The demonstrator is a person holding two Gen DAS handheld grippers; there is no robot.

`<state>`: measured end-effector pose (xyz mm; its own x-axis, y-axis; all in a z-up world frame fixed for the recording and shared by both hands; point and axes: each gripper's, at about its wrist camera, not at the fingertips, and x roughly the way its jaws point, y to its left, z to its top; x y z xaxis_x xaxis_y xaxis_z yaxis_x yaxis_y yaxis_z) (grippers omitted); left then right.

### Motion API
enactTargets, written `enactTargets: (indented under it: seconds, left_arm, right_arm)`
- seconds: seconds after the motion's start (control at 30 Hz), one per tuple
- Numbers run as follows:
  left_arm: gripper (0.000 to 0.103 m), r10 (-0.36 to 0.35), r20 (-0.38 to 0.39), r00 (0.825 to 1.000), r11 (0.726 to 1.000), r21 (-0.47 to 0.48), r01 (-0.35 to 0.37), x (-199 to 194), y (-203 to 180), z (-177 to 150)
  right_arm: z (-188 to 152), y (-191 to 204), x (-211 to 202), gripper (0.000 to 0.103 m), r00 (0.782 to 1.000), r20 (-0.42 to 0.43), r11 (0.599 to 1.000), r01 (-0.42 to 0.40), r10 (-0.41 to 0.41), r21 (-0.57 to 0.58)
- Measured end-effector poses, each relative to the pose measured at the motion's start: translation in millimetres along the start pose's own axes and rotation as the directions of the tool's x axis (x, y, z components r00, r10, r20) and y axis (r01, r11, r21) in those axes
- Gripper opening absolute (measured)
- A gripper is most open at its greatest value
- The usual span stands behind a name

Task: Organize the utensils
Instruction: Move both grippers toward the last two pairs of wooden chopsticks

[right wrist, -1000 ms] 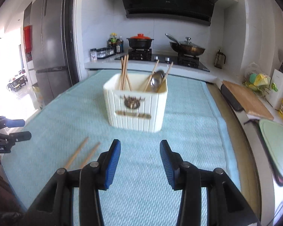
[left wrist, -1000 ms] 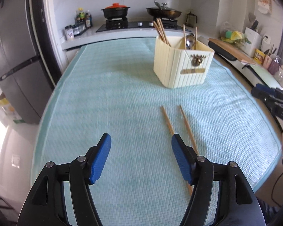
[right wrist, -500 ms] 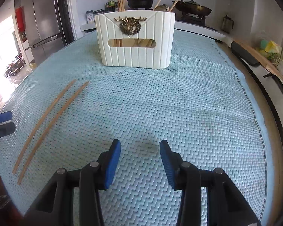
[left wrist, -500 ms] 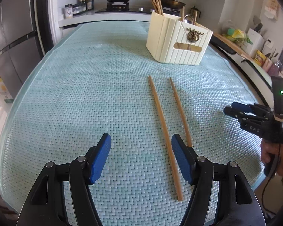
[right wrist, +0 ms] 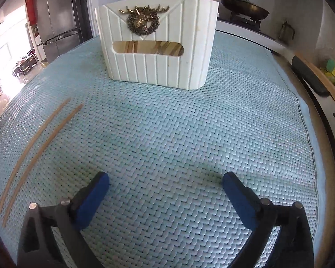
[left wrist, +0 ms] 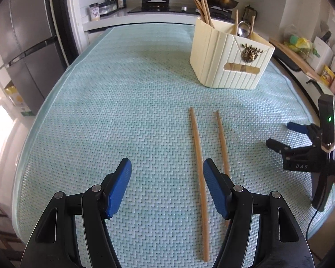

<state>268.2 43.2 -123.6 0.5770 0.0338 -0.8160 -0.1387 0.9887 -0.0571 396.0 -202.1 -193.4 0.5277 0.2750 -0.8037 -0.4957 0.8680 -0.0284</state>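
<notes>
Left gripper (left wrist: 166,170): fingers apart, nothing between them, hanging over the pale green woven mat (left wrist: 122,102) that covers the desk. Its right finger (left wrist: 214,189) sits just beside the longer chopstick and overlaps the lower end of the shorter one in the left wrist view (contact cannot be judged).

Two wooden chopsticks (left wrist: 198,156) lie flat on the mat, roughly parallel and slightly apart, pointing toward the cream utensil holder (left wrist: 230,62). In the right wrist view they lie at the far left of the mat (right wrist: 35,143).

The holder stands upright near the far side, with a brass deer emblem (right wrist: 143,20) on its front; more chopsticks and a spoon (left wrist: 243,28) stand inside.

Right gripper (right wrist: 165,182): fingers have just been opening and now stand wide apart over bare mat, empty, well apart from the chopsticks.
</notes>
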Motion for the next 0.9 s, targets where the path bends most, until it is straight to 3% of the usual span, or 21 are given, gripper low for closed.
enactTargets:
  seconds: [0.13, 0.5, 0.7, 0.9]
  left_arm:
    - [0.069, -0.002, 0.023, 1.0, 0.999, -0.044, 0.003, -11.0, 6.0, 7.6]
    - [0.069, 0.065, -0.028, 0.997, 0.99, -0.123, -0.068, -6.3, 8.5, 16.4]
    - [0.069, 0.088, -0.022, 0.996, 0.991, -0.097, -0.09, -12.5, 7.4, 12.1]
    - [0.069, 0.063, -0.004, 0.998, 0.994, -0.091, -0.063, -7.2, 11.3, 8.9]
  right_arm:
    - [-1.0, -0.6, 0.8, 0.103, 1.0, 0.0, 1.0, -0.001, 0.001, 0.0]
    - [2.5, 0.8, -0.7, 0.103, 1.0, -0.001, 1.0, -0.001, 0.001, 0.001]
    - [2.6, -0.5, -0.4, 0.103, 1.0, -0.001, 1.0, -0.001, 0.001, 0.001]
    - [2.8, 0.0, 0.2, 0.103, 1.0, -0.001, 1.0, -0.001, 0.001, 0.001]
